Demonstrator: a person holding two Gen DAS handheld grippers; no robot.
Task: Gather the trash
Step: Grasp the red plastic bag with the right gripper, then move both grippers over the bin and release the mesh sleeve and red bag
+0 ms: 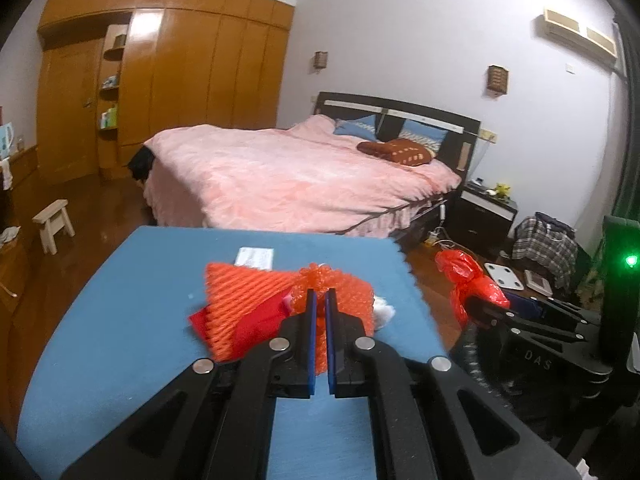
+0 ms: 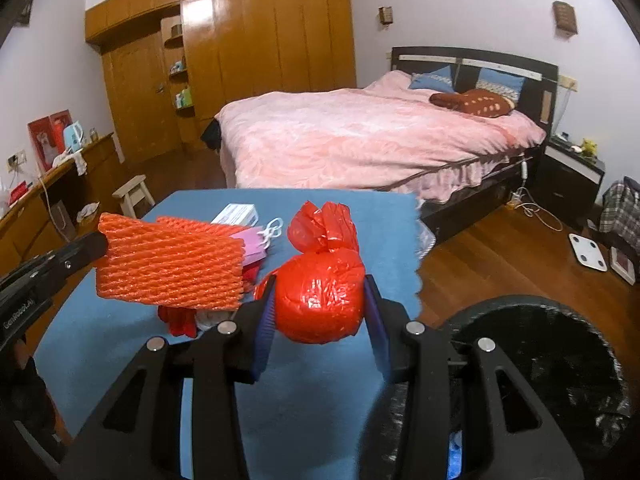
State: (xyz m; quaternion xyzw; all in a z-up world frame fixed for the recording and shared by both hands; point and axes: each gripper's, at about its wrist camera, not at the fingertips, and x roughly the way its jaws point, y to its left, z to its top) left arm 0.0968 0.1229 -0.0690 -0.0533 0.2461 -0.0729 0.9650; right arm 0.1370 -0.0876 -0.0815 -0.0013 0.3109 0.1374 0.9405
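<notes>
Writing: on my right gripper's (image 2: 320,298) body, seen from the left wrist view, I read "DAS"; on my left gripper's (image 1: 320,300) body, seen from the right wrist view, something like "GenRobot.AI" — blurred, so I am unsure.
Left gripper: my blue pads are nearly together, clamped on the orange foam net (image 1: 248,300), which I hold lifted above the table.
Right gripper: my jaws are spread wide around the knotted red plastic bag (image 2: 320,296), gripping its round body, knot pointing away.
Other trash: a white box (image 2: 238,213) lies far on the table, pink paper with white cord (image 2: 256,244) beside it, and red scraps (image 2: 180,322) sit under the net.
Surface: blue tablecloth (image 1: 120,300), its right edge scalloped.
Bin: a black-lined trash bin (image 2: 560,360) stands just right of the table, near my right gripper — mouth open upward.
Room: pink bed (image 2: 360,140) far, wooden wardrobe (image 1: 180,80) far left, small stool (image 1: 54,224) left, white scale (image 2: 588,254) on the wood floor right.
</notes>
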